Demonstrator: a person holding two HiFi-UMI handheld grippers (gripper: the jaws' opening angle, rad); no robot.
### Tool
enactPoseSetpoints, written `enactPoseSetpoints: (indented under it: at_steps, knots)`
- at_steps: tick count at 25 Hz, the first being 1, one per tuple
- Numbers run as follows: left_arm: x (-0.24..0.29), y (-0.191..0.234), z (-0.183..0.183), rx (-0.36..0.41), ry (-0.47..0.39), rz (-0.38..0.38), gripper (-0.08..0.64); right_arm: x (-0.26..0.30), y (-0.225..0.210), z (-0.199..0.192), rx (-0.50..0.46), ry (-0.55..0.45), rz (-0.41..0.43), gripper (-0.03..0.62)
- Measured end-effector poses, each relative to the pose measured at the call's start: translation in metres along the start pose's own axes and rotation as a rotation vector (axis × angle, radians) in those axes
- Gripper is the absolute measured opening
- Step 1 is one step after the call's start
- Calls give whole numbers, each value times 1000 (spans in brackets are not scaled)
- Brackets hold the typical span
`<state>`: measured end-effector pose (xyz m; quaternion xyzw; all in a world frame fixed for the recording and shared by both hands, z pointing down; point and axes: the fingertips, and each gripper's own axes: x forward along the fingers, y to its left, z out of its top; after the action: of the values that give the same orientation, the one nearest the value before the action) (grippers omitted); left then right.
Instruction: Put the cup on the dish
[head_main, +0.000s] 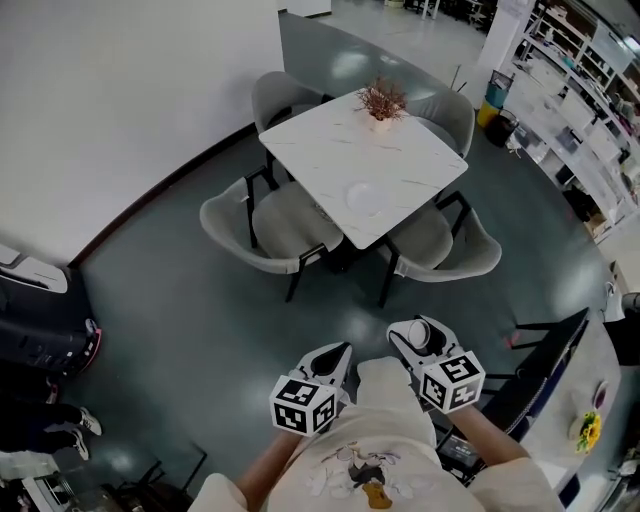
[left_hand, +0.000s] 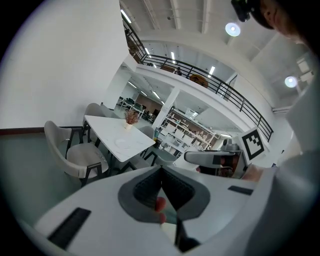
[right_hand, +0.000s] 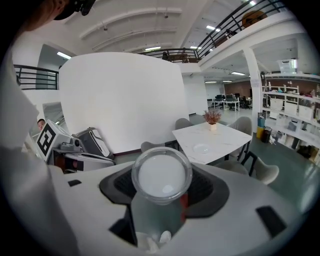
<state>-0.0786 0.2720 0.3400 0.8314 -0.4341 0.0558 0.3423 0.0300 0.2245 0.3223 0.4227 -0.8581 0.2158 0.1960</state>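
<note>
A clear glass cup (right_hand: 161, 176) with a round rim sits between the jaws of my right gripper (right_hand: 161, 187), which is shut on it; in the head view the cup (head_main: 419, 333) shows at that gripper's tip (head_main: 415, 340). My left gripper (head_main: 335, 360) is held beside it, its jaws shut with nothing between them (left_hand: 161, 192). Both are held close to the person's body, well away from the table. The white dish (head_main: 366, 199) lies near the front corner of the white marble table (head_main: 330, 150); it also shows far off as a small dish (right_hand: 202, 148) and dish (left_hand: 121, 142).
Several grey chairs (head_main: 262, 225) stand around the table, and a small potted dry plant (head_main: 381, 104) stands at its far side. A dark machine (head_main: 40, 340) stands at the left wall. Shelving (head_main: 590, 120) lines the right. A dark chair (head_main: 540, 370) is near my right.
</note>
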Motion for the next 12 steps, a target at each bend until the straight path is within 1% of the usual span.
enactPoseSetpoints:
  at_steps: [5,12]
  knots:
    - [-5,18,9,-16,-14,-7,3,10,7,7,-11,11,-17,264]
    - [-3,19,18,-19,-37,-8,3,10,4,9,-8,9,-21,264]
